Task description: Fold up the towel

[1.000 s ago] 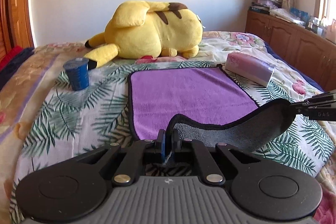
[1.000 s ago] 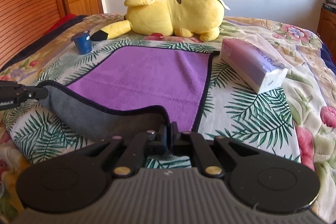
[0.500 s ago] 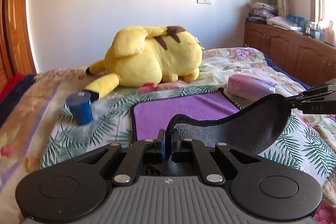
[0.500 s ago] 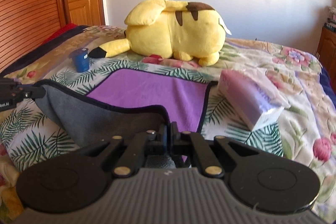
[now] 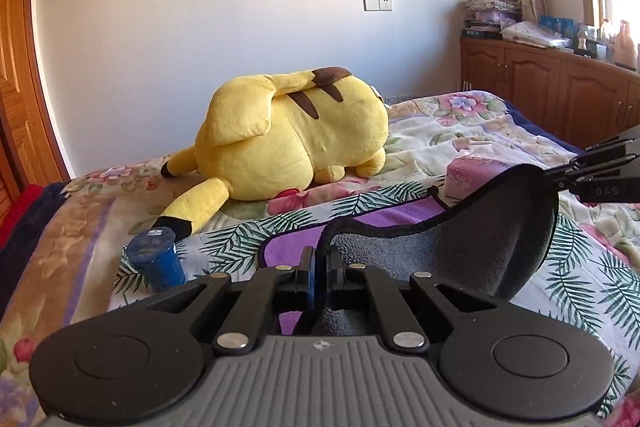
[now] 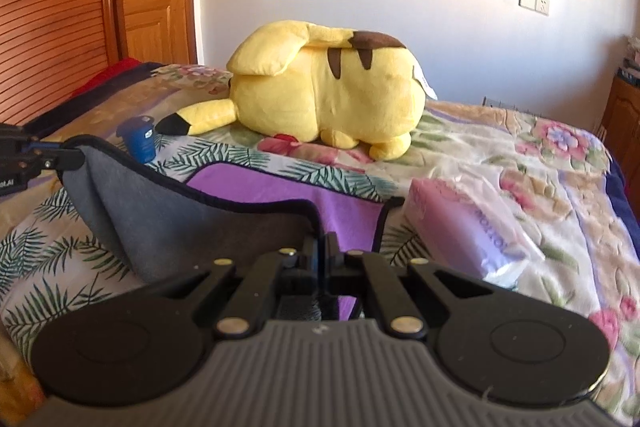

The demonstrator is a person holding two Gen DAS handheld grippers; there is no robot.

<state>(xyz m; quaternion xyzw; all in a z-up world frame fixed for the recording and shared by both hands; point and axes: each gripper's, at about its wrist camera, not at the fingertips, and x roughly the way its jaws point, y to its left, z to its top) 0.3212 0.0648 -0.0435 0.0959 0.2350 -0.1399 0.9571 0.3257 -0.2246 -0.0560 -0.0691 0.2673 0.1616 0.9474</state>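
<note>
A towel, purple on top and grey underneath with a dark hem, lies on the bed point(image 5: 420, 223) point(image 6: 280, 187). Its near edge is lifted, so the grey underside point(image 5: 460, 259) point(image 6: 180, 219) hangs between my grippers. My left gripper point(image 5: 319, 259) is shut on the near left corner; it also shows at the left edge of the right wrist view point(image 6: 60, 157). My right gripper point(image 6: 322, 251) is shut on the near right corner; it also shows at the right of the left wrist view point(image 5: 560, 175).
A large yellow plush toy point(image 5: 292, 143) point(image 6: 328, 95) lies beyond the towel. A blue cup point(image 5: 156, 259) point(image 6: 142, 143) stands left of the towel. A pink tissue pack point(image 6: 468, 235) point(image 5: 476, 175) lies right of it. Wooden cabinets point(image 5: 560, 87) line the right wall.
Both grippers have risen and moved forward with the towel's near edge. More grey underside shows, and less of the purple top is visible.
</note>
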